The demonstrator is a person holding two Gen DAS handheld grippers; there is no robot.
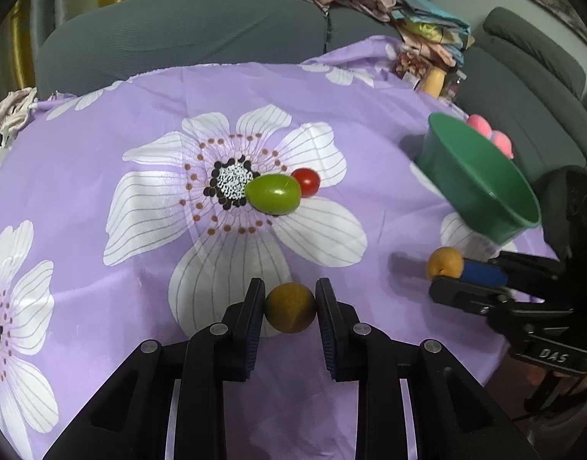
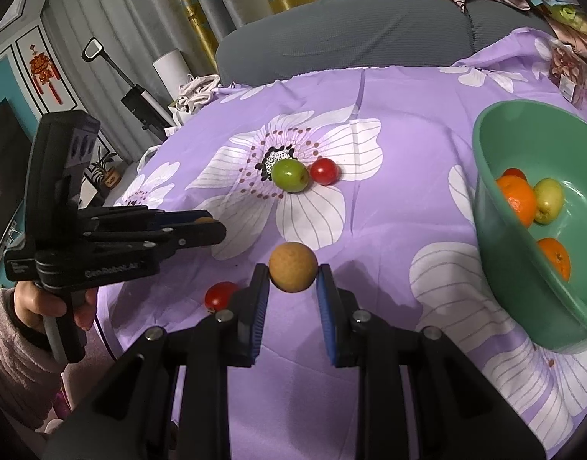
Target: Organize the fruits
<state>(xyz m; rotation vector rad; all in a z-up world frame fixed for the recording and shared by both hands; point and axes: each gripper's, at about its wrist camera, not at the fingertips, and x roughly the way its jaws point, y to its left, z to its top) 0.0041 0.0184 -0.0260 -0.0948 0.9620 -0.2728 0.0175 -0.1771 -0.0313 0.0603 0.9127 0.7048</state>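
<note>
Jaws of left gripper point(image 1: 289, 299) and right gripper point(image 2: 293, 281) each clamp round brown fruit above table's near edge. Risk: smooth fruit squirts free before reaching green bowl point(image 2: 496, 230) at right edge.

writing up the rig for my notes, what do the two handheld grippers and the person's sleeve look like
Both the left gripper and the right gripper are matte black plastic with silver screws, angular linkage arms and blue ribbed pads. White lettering marks their bodies. The hand on the pistol-style handle wears a fuzzy pale pink sleeve.
</note>
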